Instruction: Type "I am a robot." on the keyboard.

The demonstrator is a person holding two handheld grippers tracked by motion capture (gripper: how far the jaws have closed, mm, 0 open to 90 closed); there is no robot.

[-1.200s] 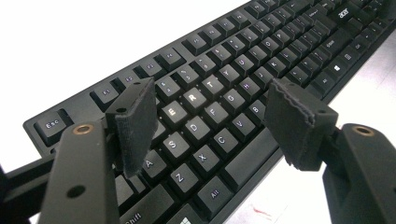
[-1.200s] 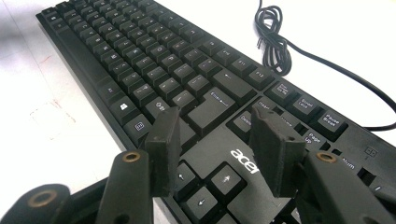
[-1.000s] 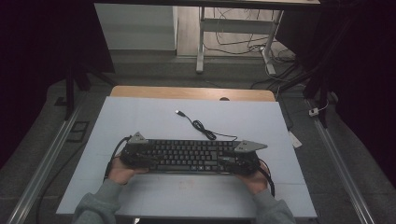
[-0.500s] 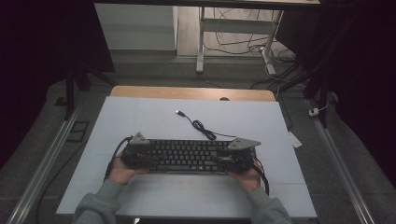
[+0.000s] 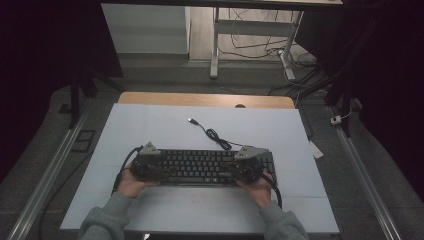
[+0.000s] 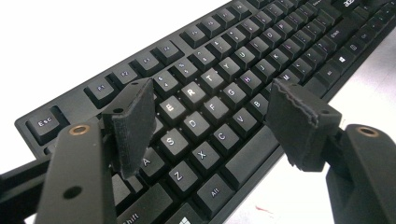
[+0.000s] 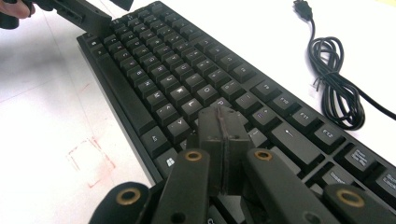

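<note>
A black keyboard lies flat on the white table top, near the front edge. My left gripper hovers over its left end, open, with the letter keys showing between the two pads and nothing held. My right gripper is over the keyboard's right half, shut, its pads pressed together with nothing between them, just above the keys. The keyboard's black cable runs off the back in a small coil and ends in a USB plug.
In the right gripper view the coiled cable lies just beyond the keyboard's far edge. Faint red marks show on the table in front of the keyboard. A wooden strip borders the table's far side; dark floor and rails surround it.
My right gripper has shifted left, further in over the keyboard. The left gripper and the keyboard have stayed about where they were.
</note>
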